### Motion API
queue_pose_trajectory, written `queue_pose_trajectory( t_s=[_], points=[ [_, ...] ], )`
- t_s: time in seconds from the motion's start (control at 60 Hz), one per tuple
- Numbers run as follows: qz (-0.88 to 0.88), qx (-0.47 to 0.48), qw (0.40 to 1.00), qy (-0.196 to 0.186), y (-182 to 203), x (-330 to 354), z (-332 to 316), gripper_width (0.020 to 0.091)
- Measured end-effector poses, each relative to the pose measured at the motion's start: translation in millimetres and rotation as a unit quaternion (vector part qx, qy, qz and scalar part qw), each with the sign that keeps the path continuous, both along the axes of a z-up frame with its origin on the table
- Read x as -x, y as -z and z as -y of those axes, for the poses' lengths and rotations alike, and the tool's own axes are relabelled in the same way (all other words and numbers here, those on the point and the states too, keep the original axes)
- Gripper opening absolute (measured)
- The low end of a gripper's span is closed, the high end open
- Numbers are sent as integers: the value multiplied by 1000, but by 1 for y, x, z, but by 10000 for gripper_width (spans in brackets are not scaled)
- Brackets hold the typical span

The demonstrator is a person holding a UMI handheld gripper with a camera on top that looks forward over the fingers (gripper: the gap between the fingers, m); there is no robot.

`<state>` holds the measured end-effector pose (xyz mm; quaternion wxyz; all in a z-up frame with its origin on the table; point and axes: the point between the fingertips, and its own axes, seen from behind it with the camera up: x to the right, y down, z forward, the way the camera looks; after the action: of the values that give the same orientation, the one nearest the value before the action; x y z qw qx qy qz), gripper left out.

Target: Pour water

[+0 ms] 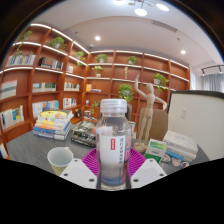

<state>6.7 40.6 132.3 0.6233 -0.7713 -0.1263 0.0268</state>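
We see curved wooden bookshelves wrapping the far wall, stocked with books, magazines and potted plants, under a white ceiling with recessed lights. In front of them we find a grey table, which carries every nearer item. To the right of the fingers, a white board stands upright at the table's far side. A jointed wooden mannequin stands beyond the fingers, just left of that board, with one arm raised. On the left part of the table we note a stack of books, well apart from the fingers. Right of the fingers lies a cluster of small boxes and packets. The task object, a clear plastic water bottle with a white cap and a printed label, stands upright between the two fingers, at the centre of the view. We read the gripper as closed on this bottle: the magenta pads press against its lower body on both sides. A small white paper cup sits upright on the table just left of the left finger, near the bottle but not touching it
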Motion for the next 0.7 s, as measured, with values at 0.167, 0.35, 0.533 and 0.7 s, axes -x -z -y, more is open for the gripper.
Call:
queue_pose_trajectory(
  t_s=[0.167, 0.35, 0.533, 0.7],
  points=[
    [-48, -18, 999, 5, 21, -3, -7, 363],
    [-72, 0, 997, 11, 52, -6, -11, 369],
    [-74, -23, 997, 10, 50, -7, -7, 378],
    [-70, -36, 997, 21, 48, -8, -4, 498]
  ],
)
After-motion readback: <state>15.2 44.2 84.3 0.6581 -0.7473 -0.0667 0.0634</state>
